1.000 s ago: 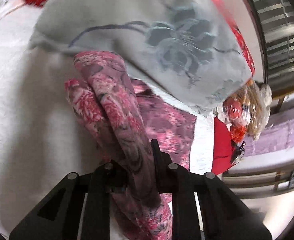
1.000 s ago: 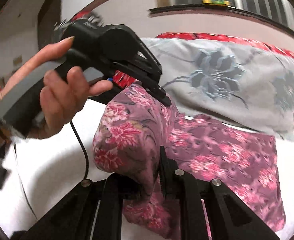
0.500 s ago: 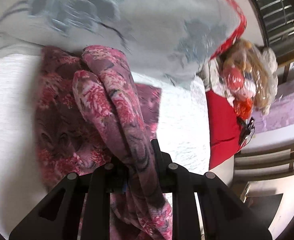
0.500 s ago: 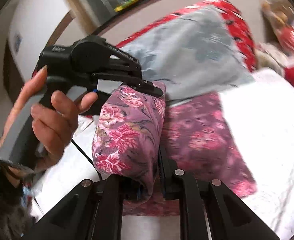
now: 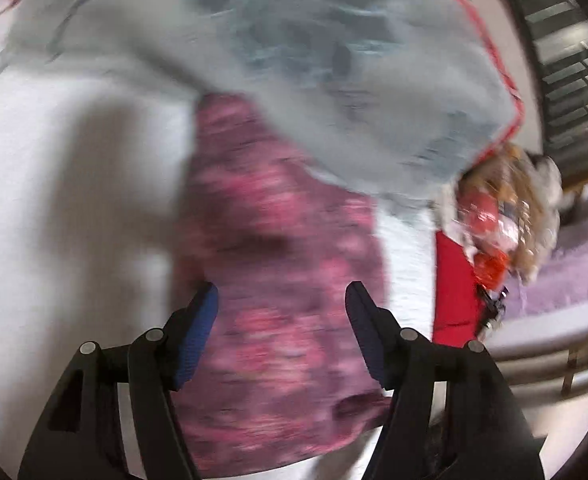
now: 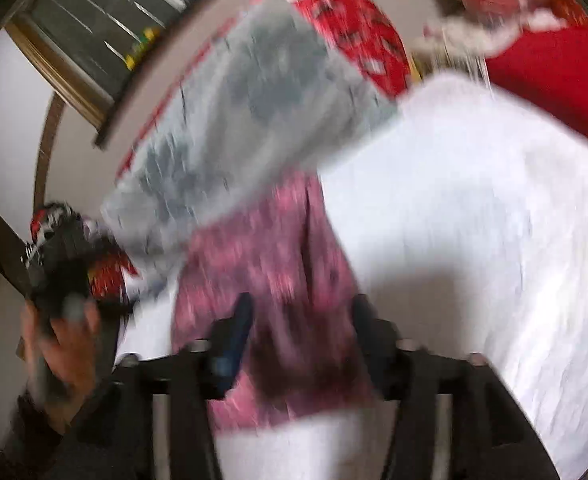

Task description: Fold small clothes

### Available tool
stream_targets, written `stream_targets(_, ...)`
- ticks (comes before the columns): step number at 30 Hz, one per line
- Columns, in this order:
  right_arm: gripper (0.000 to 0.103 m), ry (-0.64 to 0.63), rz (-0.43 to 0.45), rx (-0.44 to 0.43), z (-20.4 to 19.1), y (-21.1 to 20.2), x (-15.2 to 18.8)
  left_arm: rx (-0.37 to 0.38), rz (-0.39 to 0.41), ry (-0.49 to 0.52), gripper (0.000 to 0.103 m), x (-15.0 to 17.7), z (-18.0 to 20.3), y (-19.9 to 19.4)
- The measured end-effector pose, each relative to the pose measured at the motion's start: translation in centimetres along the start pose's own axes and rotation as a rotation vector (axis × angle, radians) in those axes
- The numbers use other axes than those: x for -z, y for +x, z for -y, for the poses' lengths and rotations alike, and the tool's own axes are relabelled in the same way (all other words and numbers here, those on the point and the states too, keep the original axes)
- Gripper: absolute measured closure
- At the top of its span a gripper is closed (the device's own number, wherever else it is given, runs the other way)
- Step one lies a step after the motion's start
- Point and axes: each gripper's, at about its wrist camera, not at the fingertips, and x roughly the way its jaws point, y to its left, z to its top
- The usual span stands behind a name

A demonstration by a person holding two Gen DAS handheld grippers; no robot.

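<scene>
Both frames blurred: left gripper (image 5: 280,300) and right gripper (image 6: 299,312) spread apart, gripping nothing, above pink floral cloth garment (image 5: 278,280) lying on white bed sheet (image 6: 473,220) beside grey flower-print pillow (image 5: 294,60).

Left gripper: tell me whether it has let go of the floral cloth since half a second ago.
Yes. The left gripper has opened its fingers, and the pink floral cloth now lies flat on the white bedsheet below the grey pillow.
</scene>
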Motion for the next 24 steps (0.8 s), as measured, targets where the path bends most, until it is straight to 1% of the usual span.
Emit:
stream_targets(1,0.041,-0.005,-0.021,-0.021,-0.2,1.1,-1.0,0.016,-0.016,-0.046,0.038,0.3,-1.7,0.4)
stream_targets(2,0.04,-0.005,-0.059,-0.033,-0.5,2.9,-1.9,0.029,-0.032,-0.069,0.038,0.6,-2.6,0.7)
stream_targets(4,0.04,0.004,-0.147,-0.022,-0.9,6.8,-3.1,0.038,-0.069,-0.095,0.038,1.3,-4.2,1.6)
stream_targets(5,0.04,-0.004,-0.218,0.006,-1.1,9.4,-3.5,0.035,-0.083,-0.09,0.038,1.7,-4.6,2.0)
stream_targets(6,0.043,-0.014,-0.266,0.053,-1.3,11.3,-3.7,0.034,-0.089,-0.083,0.038,2.0,-4.5,2.1)
stream_targets(7,0.078,-0.027,-0.277,0.052,-1.7,11.8,-3.7,0.042,-0.096,-0.065,0.038,2.2,-4.6,2.1)
stream_targets(8,0.092,-0.065,-0.269,0.041,-2.5,12.1,-4.1,0.052,-0.095,-0.048,0.038,2.6,-4.5,1.7)
stream_targets(9,0.092,-0.118,-0.197,0.009,-3.8,11.3,-5.2,0.06,-0.086,-0.03,0.038,2.7,-4.3,1.3)
stream_targets(10,0.093,-0.142,-0.143,-0.011,-4.4,10.5,-5.9,0.062,-0.069,-0.007,0.038,2.7,-4.1,0.9)
stream_targets(11,0.093,-0.148,-0.115,-0.003,-4.5,10.3,-6.2,0.042,-0.046,0.021,0.038,2.8,-3.7,0.5)
stream_targets(12,0.093,-0.14,-0.105,0.055,-3.8,10.8,-6.6,0.019,-0.031,0.038,0.038,2.7,-3.5,0.5)
stream_targets(13,0.094,-0.125,-0.129,0.092,-3.1,11.5,-6.7,-0.024,-0.022,0.058,0.038,2.7,-3.3,0.7)
stream_targets(14,0.096,-0.091,-0.203,0.169,-1.5,13.1,-6.5,-0.043,-0.03,0.067,0.038,2.7,-3.4,1.0)
stream_targets(15,0.096,-0.053,-0.264,0.236,0.2,13.8,-6.0,-0.052,-0.046,0.072,0.038,2.8,-3.4,1.4)
stream_targets(16,0.094,-0.016,-0.262,0.201,1.0,13.2,-5.8,-0.053,-0.061,0.072,0.038,3.0,-3.5,1.5)
stream_targets(17,0.09,0.011,-0.232,0.16,1.5,11.9,-5.9,-0.042,-0.065,0.075,0.038,3.3,-3.6,1.3)
stream_targets(19,0.086,0.05,-0.184,0.098,2.2,8.9,-5.9,-0.041,-0.056,0.101,0.038,4.0,-3.7,0.4)
stream_targets(21,0.073,0.078,-0.187,0.015,3.0,5.8,-5.1,-0.028,-0.051,0.125,0.038,5.3,-3.9,-0.5)
stream_targets(22,0.059,0.084,-0.188,-0.022,3.6,4.3,-4.2,-0.013,-0.051,0.128,0.038,6.0,-4.0,-0.8)
stream_targets(23,0.048,0.085,-0.198,-0.046,3.8,3.5,-3.4,0.001,-0.052,0.13,0.038,6.9,-4.1,-0.9)
stream_targets(24,0.046,0.084,-0.227,-0.066,4.0,3.3,-2.3,0.003,-0.057,0.132,0.038,7.6,-4.2,-0.7)
